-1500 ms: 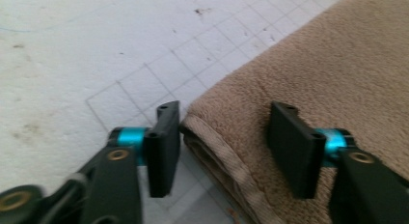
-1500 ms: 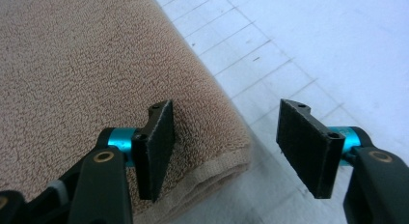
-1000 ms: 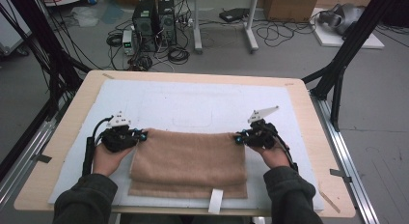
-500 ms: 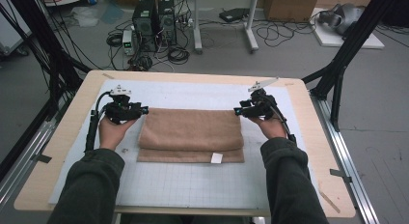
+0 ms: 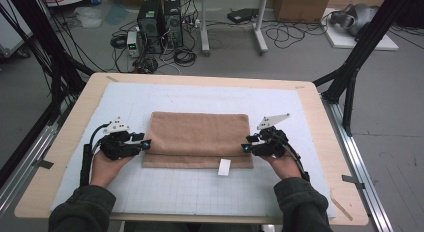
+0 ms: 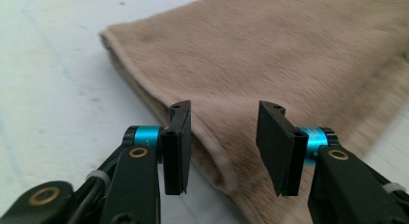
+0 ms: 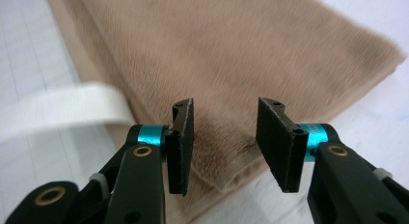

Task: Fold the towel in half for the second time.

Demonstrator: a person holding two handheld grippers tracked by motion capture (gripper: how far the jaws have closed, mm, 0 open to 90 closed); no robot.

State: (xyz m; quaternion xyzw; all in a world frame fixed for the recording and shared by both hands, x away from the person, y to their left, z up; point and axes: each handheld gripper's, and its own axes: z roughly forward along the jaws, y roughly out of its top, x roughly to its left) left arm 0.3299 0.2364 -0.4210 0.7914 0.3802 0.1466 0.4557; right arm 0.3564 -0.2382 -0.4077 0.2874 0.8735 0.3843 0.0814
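Lying folded in the middle of the white mat [image 5: 200, 197], the brown towel [image 5: 200, 137] is already doubled over, and its near corners are faced by the left gripper [image 5: 146, 143] and right gripper [image 5: 245, 147], both just opened and empty, so another fold may be left.

Both forearms reach in from the near edge, left gripper [image 5: 146, 142] and right gripper [image 5: 245, 146] facing inward, fingers [image 6: 176, 147] parted, right having just narrowed slightly.

no legible text, towel tag [image 5: 224, 166] seemingly blank
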